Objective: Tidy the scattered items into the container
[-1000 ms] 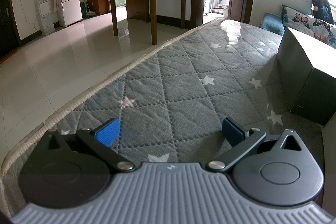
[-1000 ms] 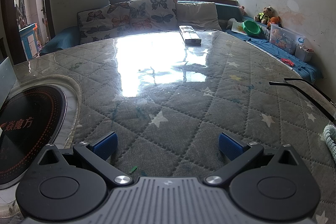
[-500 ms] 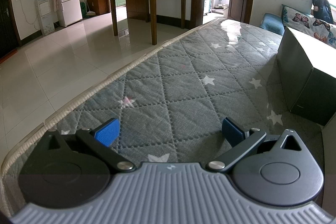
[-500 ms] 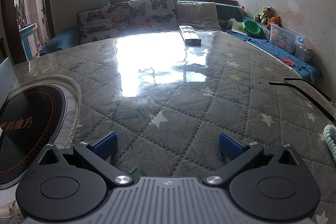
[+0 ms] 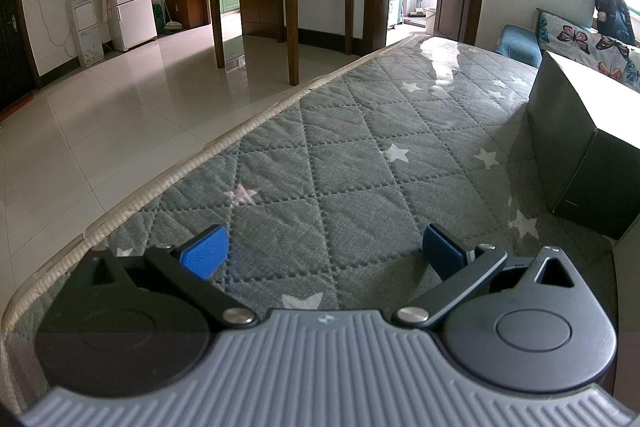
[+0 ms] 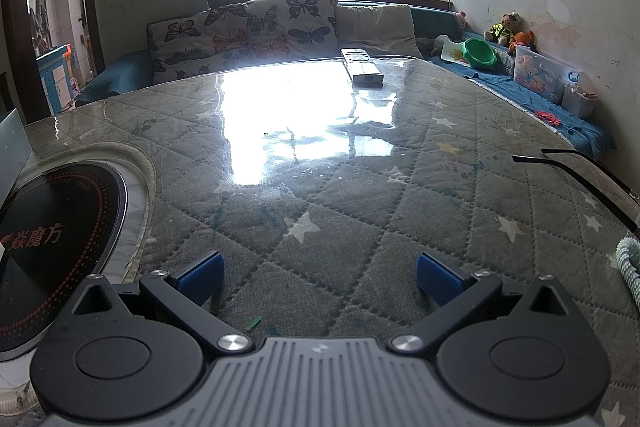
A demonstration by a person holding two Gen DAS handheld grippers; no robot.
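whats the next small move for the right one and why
Probably ease the right hand-held gripper rightward toward the black glasses at the table's right edge. Its jaws stand open and empty, the glasses look like the nearest loose item, and the remote lies far across the table.

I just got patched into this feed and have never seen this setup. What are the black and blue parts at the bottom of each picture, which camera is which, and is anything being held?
There is no robot arm: a person holds a two-finger tool in each hand, with a wide-angle camera on each looking forward along its fingers. The black levers with blue pads are those fingers.

The left wrist view shows the left gripper over a grey quilted table, with a dark box to its right.

The right wrist view shows the right gripper over the same quilted top. On it lie a remote control at the far end, black glasses at the right, and a round black cooktop at the left.

Both grippers are open and hold nothing.
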